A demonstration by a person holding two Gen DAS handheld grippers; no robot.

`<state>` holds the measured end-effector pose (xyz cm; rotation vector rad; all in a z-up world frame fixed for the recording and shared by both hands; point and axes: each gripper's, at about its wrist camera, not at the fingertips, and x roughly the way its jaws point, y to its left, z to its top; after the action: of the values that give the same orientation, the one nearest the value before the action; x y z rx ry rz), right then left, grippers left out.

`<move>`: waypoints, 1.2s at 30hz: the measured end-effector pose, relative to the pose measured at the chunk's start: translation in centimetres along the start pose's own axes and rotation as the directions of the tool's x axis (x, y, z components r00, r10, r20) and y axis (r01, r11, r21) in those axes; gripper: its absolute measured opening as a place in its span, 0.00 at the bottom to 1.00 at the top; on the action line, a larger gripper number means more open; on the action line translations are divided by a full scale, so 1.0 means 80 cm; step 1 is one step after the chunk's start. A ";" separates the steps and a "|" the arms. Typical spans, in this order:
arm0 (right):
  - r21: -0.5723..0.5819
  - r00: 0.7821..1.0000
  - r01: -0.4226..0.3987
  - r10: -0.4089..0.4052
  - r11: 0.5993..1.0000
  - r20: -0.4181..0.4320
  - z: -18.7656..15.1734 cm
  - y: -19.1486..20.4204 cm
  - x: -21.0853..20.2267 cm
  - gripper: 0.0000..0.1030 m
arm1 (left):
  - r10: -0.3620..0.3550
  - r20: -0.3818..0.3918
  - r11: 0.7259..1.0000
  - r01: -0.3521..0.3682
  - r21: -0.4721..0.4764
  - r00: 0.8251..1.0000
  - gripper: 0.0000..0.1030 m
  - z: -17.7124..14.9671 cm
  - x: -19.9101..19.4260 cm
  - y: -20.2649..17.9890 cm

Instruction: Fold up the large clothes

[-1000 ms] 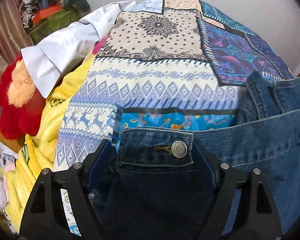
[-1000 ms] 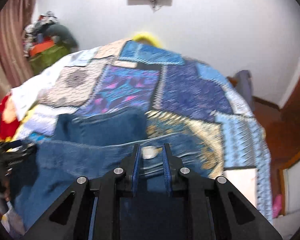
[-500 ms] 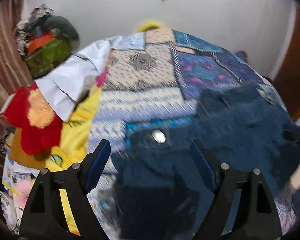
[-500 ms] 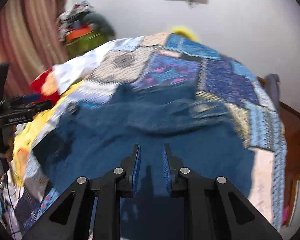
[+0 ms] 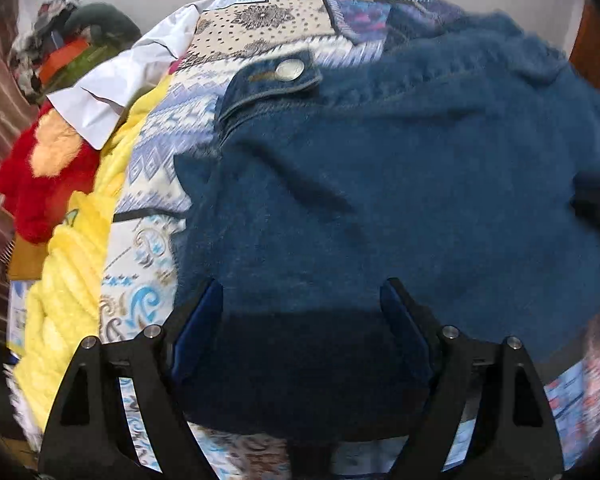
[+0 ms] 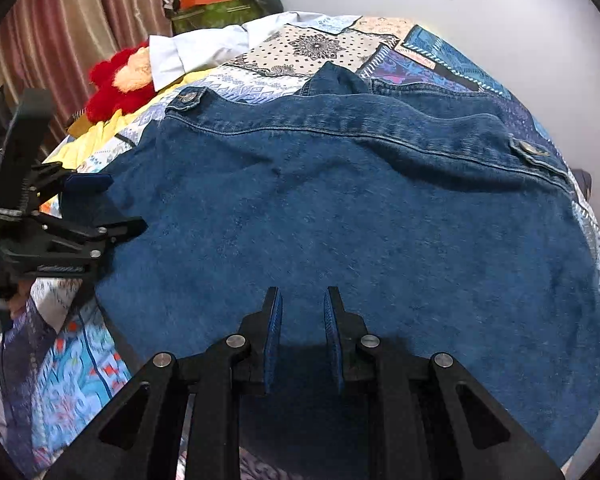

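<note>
Patchwork bedspread [image 6: 320, 46] is carrying your denim jacket [image 6: 340, 220], spreading crosswise, waistband pointing toward the wall. Left claw [image 5: 300, 308] is gaping wide over it; right claw [image 6: 302, 320] is nearly closed, gripping nothing.

Readable text: none could be made out in either view.
Denim jacket [image 6: 340, 208] button [image 5: 289, 69]: any embossing was too blurred to read.
Patchwork bedspread [image 6: 308, 48]: carried only patterns, no letters or numbers.
</note>
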<state>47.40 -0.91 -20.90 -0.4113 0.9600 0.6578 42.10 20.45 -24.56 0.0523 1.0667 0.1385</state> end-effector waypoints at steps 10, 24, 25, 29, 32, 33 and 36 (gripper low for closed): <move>-0.053 0.990 0.140 -0.139 0.989 0.010 -0.039 -0.042 -0.054 0.16 | 0.112 0.029 0.994 -0.112 -0.007 0.993 0.81 -0.035 -0.019 0.025; 0.100 0.917 0.393 -0.397 0.914 0.031 -0.112 -0.123 -0.122 0.82 | 0.083 0.043 0.970 -0.071 -0.234 0.996 0.85 -0.083 -0.053 0.097; 0.106 0.911 0.407 -0.411 0.907 0.027 -0.117 -0.126 -0.124 0.82 | 0.084 0.048 0.969 -0.070 -0.239 0.995 0.85 -0.086 -0.057 0.098; 0.161 0.910 0.408 -0.415 0.899 0.013 -0.132 -0.143 -0.137 0.82 | 0.102 0.065 0.957 -0.080 -0.279 0.993 0.85 -0.096 -0.078 0.103; 0.211 0.920 0.371 -0.389 0.904 0.052 -0.132 -0.145 -0.157 0.82 | 0.099 0.106 0.932 -0.055 -0.359 0.989 0.85 -0.103 -0.099 0.109; 0.234 0.928 0.340 -0.365 0.911 0.073 -0.128 -0.145 -0.164 0.82 | 0.090 0.118 0.920 -0.038 -0.390 0.989 0.85 -0.104 -0.104 0.111; 0.286 0.951 0.237 -0.282 0.929 0.127 -0.108 -0.138 -0.175 0.82 | 0.023 0.124 0.880 0.039 -0.474 0.992 0.85 -0.105 -0.110 0.113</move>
<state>43.91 -18.80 -13.07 -0.2331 0.8039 0.3083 29.75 27.95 -19.95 -0.3858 0.8814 0.3834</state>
